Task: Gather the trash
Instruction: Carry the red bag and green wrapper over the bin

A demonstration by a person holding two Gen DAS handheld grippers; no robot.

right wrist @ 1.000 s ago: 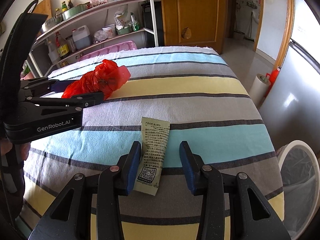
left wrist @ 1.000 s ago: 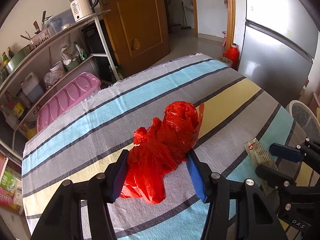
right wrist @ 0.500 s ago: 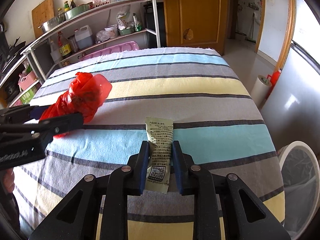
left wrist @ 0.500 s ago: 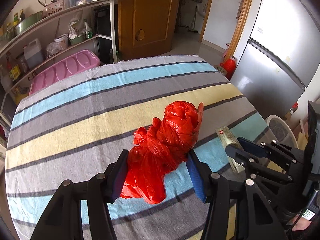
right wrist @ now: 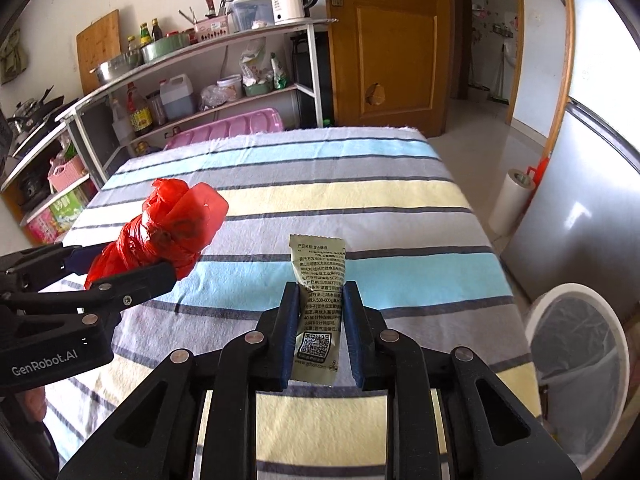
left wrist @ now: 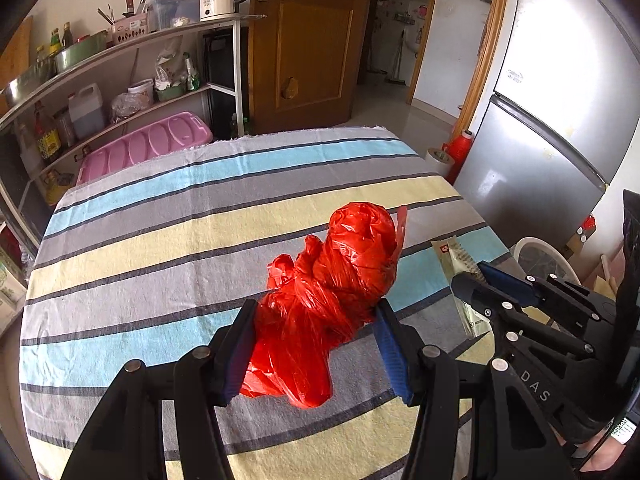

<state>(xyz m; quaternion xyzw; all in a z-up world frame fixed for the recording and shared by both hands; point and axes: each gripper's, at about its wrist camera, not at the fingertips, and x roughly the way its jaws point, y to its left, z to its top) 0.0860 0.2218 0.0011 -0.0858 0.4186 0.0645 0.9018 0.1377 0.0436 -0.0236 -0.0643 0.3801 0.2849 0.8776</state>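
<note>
My left gripper [left wrist: 314, 344] is shut on a crumpled red plastic bag [left wrist: 332, 288] and holds it above the striped tablecloth [left wrist: 160, 240]. The bag also shows in the right wrist view [right wrist: 168, 228], held by the left gripper [right wrist: 116, 266]. My right gripper [right wrist: 320, 320] is shut on a pale green printed wrapper [right wrist: 318, 300], lifted off the cloth. The wrapper [left wrist: 460, 268] and the right gripper [left wrist: 476, 280] show at the right of the left wrist view.
A white bin with a grey liner [right wrist: 576, 352] stands on the floor right of the table; it also shows in the left wrist view [left wrist: 540, 258]. A silver fridge [left wrist: 560, 120] stands at the right. Shelves [right wrist: 180, 92] and a wooden door [right wrist: 388, 40] are behind.
My right gripper closed on the wrapper and lifted it off the cloth. My left gripper kept hold of the red bag and swung right, toward the right gripper.
</note>
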